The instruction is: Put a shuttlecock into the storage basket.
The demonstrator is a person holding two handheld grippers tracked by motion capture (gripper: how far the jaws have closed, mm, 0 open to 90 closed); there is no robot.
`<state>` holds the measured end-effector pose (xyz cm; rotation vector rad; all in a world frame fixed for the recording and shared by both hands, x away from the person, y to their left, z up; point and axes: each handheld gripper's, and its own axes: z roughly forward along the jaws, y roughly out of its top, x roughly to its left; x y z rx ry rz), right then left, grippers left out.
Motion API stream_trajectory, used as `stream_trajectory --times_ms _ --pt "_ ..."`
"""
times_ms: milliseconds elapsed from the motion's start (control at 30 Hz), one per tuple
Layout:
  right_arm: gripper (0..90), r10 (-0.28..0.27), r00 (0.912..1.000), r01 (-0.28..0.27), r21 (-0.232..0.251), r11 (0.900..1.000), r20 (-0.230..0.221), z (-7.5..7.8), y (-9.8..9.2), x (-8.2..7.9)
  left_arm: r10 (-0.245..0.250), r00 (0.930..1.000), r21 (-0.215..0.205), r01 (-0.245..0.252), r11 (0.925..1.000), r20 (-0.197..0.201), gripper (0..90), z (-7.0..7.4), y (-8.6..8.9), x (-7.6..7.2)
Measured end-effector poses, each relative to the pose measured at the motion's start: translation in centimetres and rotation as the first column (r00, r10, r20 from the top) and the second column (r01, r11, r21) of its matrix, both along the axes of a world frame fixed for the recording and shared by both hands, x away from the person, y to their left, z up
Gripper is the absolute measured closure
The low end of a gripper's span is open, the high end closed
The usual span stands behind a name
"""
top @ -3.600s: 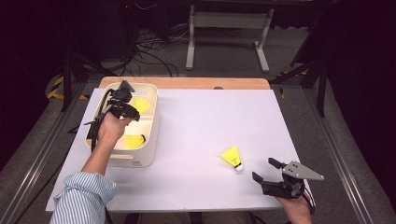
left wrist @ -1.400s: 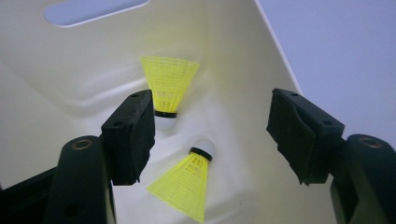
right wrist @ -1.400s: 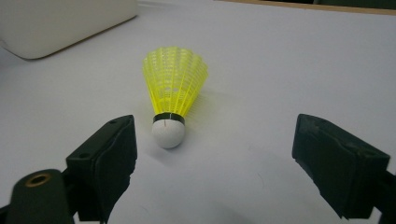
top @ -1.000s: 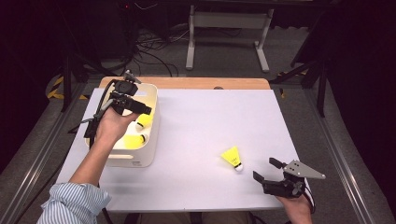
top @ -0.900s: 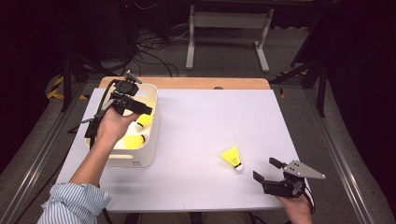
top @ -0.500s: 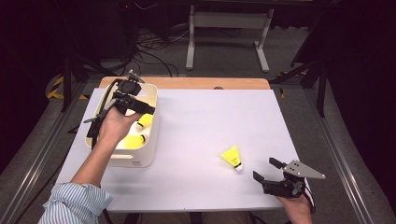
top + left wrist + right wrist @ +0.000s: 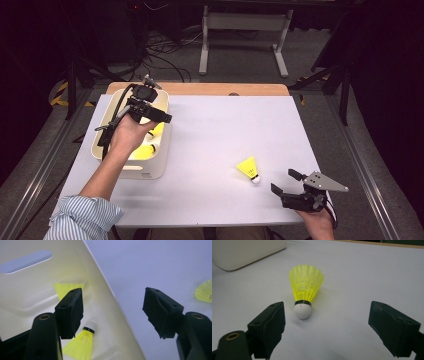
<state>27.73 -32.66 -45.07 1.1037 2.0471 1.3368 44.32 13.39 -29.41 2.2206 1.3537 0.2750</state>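
The left tool (image 7: 159, 116) hangs over the right rim of the cream bin (image 7: 131, 169) near the tabletop's (image 7: 225, 130) left edge, jaws spread and empty; yellow shuttlecocks (image 7: 80, 345) lie inside. The right tool (image 7: 285, 186), also spread, sits at the near right corner, one shuttlecock (image 7: 248, 168) lying just beyond it on open white surface.

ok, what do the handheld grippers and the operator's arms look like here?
Both are black two-jaw grippers with blocky black pads. The left gripper trails a black cable down along the forearm; its arm wears a blue-and-white striped shirt sleeve pushed up near the elbow. The right gripper carries a grey three-cornered plate on top. Brass-coloured eyelets sit in the jaw arms.
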Motion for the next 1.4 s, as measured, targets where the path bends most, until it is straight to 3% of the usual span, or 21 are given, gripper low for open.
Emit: stream_trajectory --times_ms 600,1267,1400 --pt "14.8 0.002 1.0 -0.002 0.001 1.0 -0.002 0.0 0.0 0.0 -0.056 0.9982 0.012 0.055 0.9984 0.024 33.4 0.4 -2.3 -0.2" --pt "14.8 -0.009 0.9999 0.009 0.01 1.0 -0.01 0.0 -0.1 0.1 -0.093 0.9955 0.008 0.093 0.9956 0.019 33.3 0.8 -4.2 0.0" --pt "14.8 -0.007 0.9999 0.007 0.008 1.0 -0.009 0.0 0.0 0.1 -0.119 0.9928 0.018 0.118 0.9928 0.015 33.1 0.8 -4.9 0.0"
